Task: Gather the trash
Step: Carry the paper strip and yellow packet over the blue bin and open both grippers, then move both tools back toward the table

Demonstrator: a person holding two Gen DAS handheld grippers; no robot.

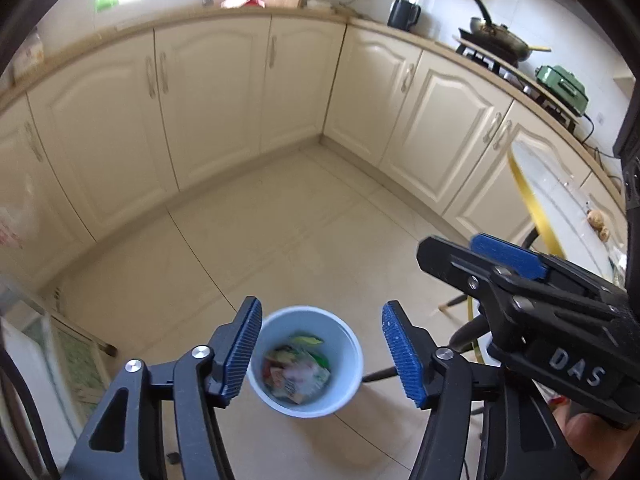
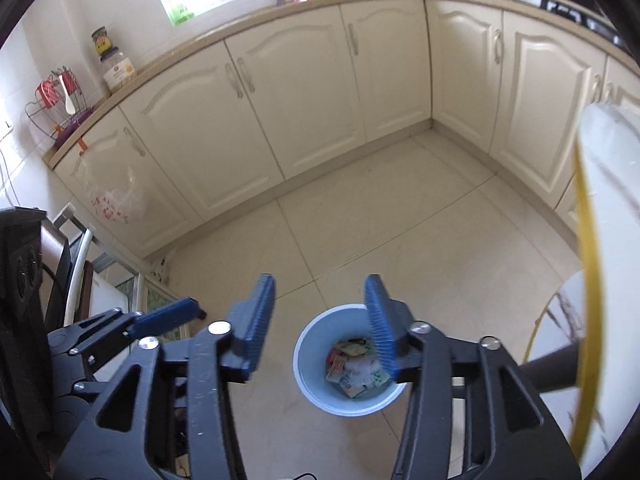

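One pale blue round bin [image 1: 306, 362] stood on the beige tiled floor [image 1: 280, 240], well clear of the cream cabinets [image 1: 208, 96], holding a heap of crumpled coloured wrappers [image 1: 298, 372]; their print was unreadable. Two grippers hung above it: the left gripper [image 1: 322, 354] and the right gripper [image 2: 320, 324], each with jaws wide and holding nothing. The right gripper's body bore the letters "DAS".
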